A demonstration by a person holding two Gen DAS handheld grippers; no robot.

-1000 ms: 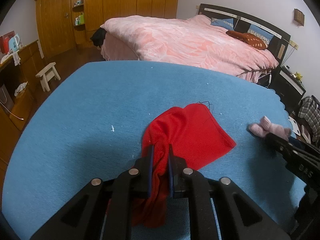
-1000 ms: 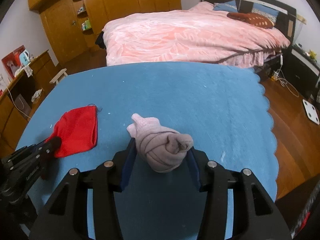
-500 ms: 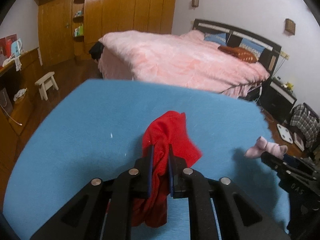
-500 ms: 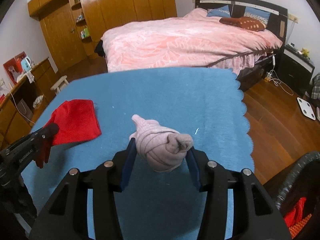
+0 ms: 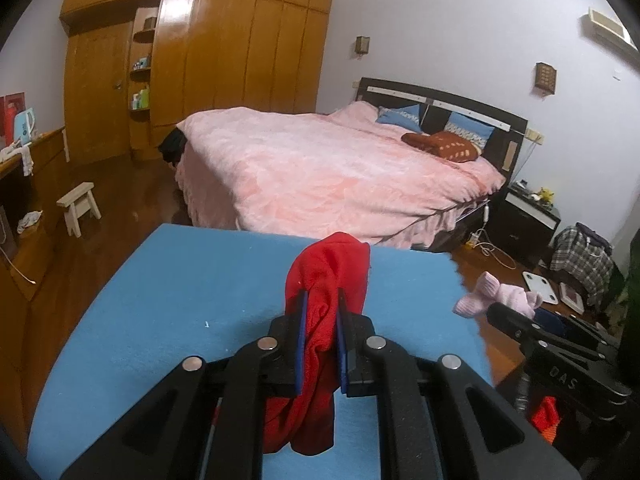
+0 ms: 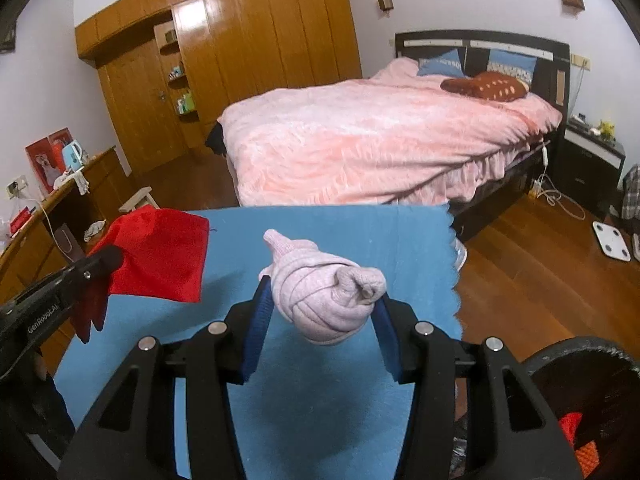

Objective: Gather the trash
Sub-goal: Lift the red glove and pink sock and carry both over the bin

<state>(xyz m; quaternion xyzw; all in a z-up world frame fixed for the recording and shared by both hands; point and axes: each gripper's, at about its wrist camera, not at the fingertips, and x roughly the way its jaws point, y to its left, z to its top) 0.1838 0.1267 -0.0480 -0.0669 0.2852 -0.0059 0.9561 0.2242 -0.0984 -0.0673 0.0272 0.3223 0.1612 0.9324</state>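
Left wrist view, blue tablecloth (image 5: 168, 312), pink bed (image 5: 320, 172), wooden wardrobe (image 5: 224, 56)

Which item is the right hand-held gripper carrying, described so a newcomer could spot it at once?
Start at the blue-covered table in front of the pink bed. Above it, the right hand-held gripper clamps a rolled-up pale pink sock bundle between its blue pads. Unlike the flat red cloth hanging from the left hand-held gripper, it is a knotted, ribbed ball.

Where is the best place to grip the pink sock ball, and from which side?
Grip the sock ball across its round wound middle, from its two flanks, as the right tool does now. The thin tail end would slip.
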